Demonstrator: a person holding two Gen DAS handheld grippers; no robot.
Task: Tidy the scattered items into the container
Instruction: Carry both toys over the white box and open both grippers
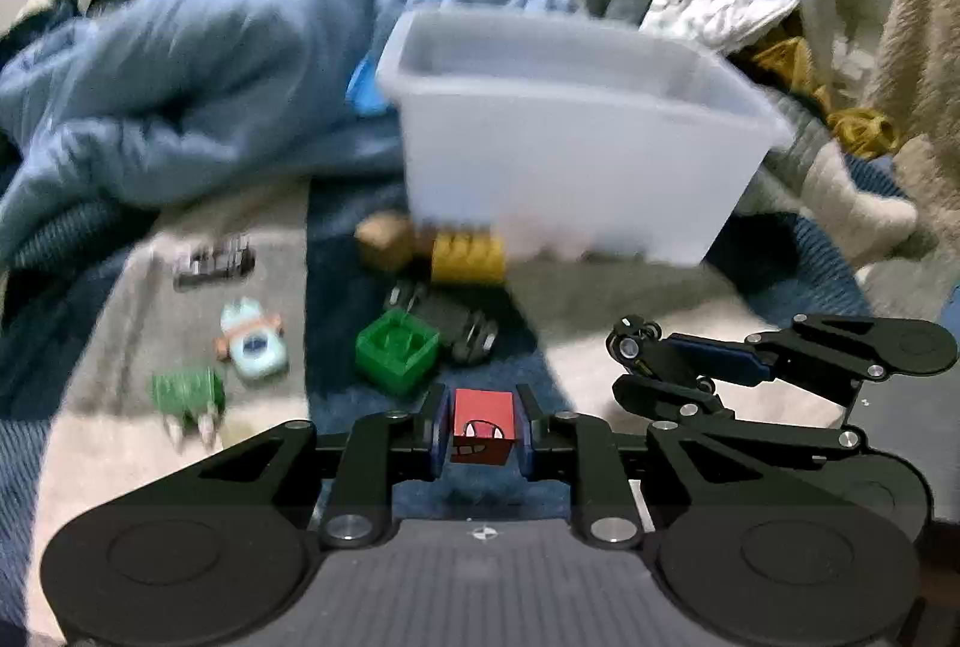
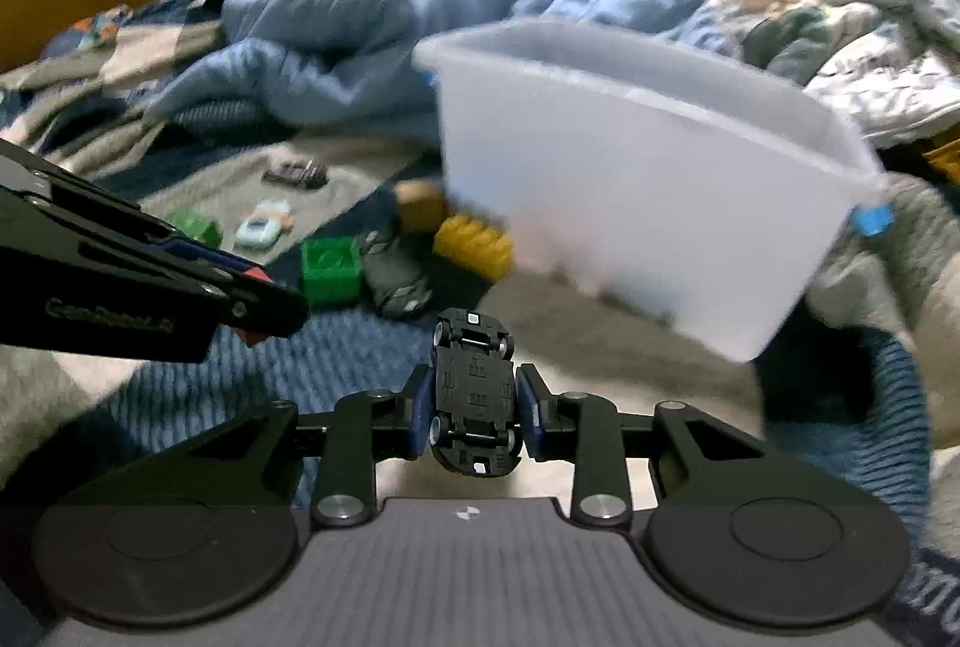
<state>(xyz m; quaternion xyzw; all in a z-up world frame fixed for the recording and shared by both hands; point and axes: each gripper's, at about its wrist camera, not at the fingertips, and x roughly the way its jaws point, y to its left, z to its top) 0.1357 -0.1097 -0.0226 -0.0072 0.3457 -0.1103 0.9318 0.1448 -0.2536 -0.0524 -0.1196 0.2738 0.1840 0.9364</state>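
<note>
Left tongs (image 1: 482, 434): pads pressed on the two sides of a small red block (image 1: 483, 426) with a toothy mouth printed on its front; block clear of the bed.

Right tongs (image 2: 474, 407): clamped on a black toy car (image 2: 474, 395), underside up, its length running along the fingers; the car also shows in the left wrist view at the tips of the right tongs (image 1: 633, 347).

Container (image 1: 570, 137): translucent white plastic tub, open top, standing on the bed (image 1: 600, 287) ahead of both tongs, backed by a rumpled blue duvet (image 1: 210, 77); contents not readable through the blurred wall.

Loose items on the bed, left of and in front of the container:
- yellow brick (image 1: 468, 254), touching the container's near lower corner;
- tan block (image 1: 384, 239), just beside the yellow brick;
- dark toy car (image 1: 450, 320), between the yellow brick and a green cube;
- green cube (image 1: 396, 350), hollow top, nearest the left tongs;
- pale green and orange toy (image 1: 252, 341), further left;
- green toy with white prongs (image 1: 189, 398), near that;
- small dark toy (image 1: 213, 260), too blurred to identify.

Bedding: grey and blue patterned blanket under the items; crumpled clothes beyond the container at right.
</note>
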